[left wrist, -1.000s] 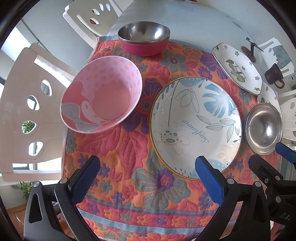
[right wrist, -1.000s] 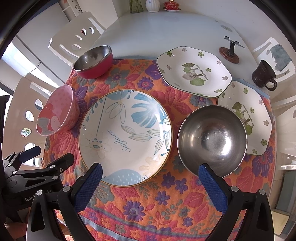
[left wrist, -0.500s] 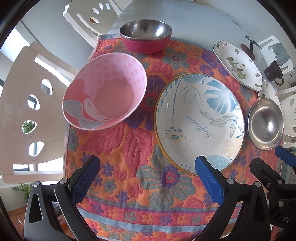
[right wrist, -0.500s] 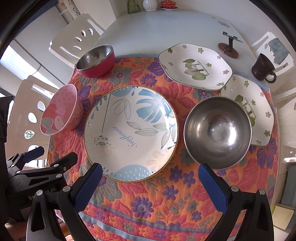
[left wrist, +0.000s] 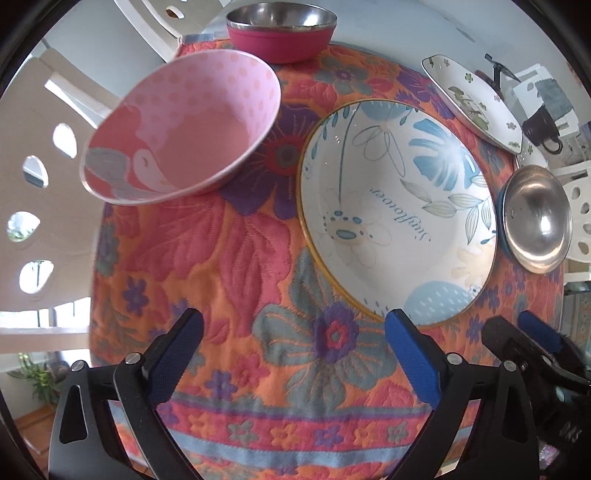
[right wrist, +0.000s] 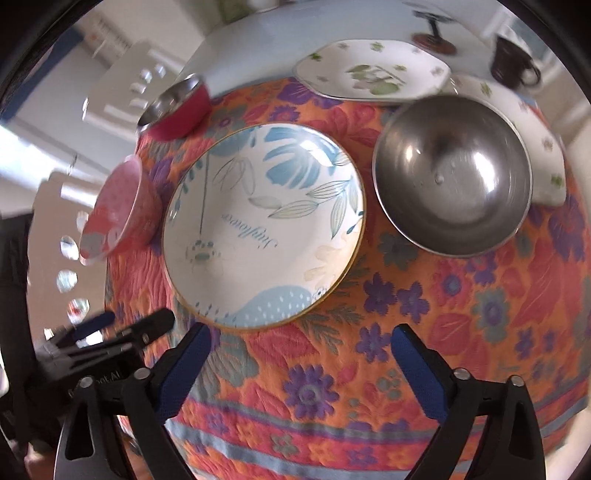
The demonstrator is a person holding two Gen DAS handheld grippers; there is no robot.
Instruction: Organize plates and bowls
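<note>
On a floral cloth sit a pink dotted bowl (left wrist: 184, 129), a big blue-leaf plate (left wrist: 395, 210) and a steel bowl (left wrist: 535, 218). A red bowl with a steel lining (left wrist: 280, 29) stands at the far edge. My left gripper (left wrist: 295, 339) hangs over bare cloth in front of the pink bowl and the plate, its jaws closing with nothing between them. My right gripper (right wrist: 301, 354) hovers over cloth in front of the blue-leaf plate (right wrist: 262, 225) and steel bowl (right wrist: 452, 173), jaws also closing on nothing. The left gripper (right wrist: 122, 325) shows at the lower left of the right wrist view.
Two white leaf-print plates (right wrist: 373, 70) (right wrist: 546, 144) lie at the far right, one partly under the steel bowl. A dark mug (right wrist: 511, 62) and a small stand (right wrist: 434, 33) sit on the white table behind. White chairs (left wrist: 40, 177) stand left of the table.
Both grippers have come down toward the cloth, so the dishes look larger. The right wrist view has rolled and shifted right, with motion blur. Both pairs of fingers stand slightly narrower.
</note>
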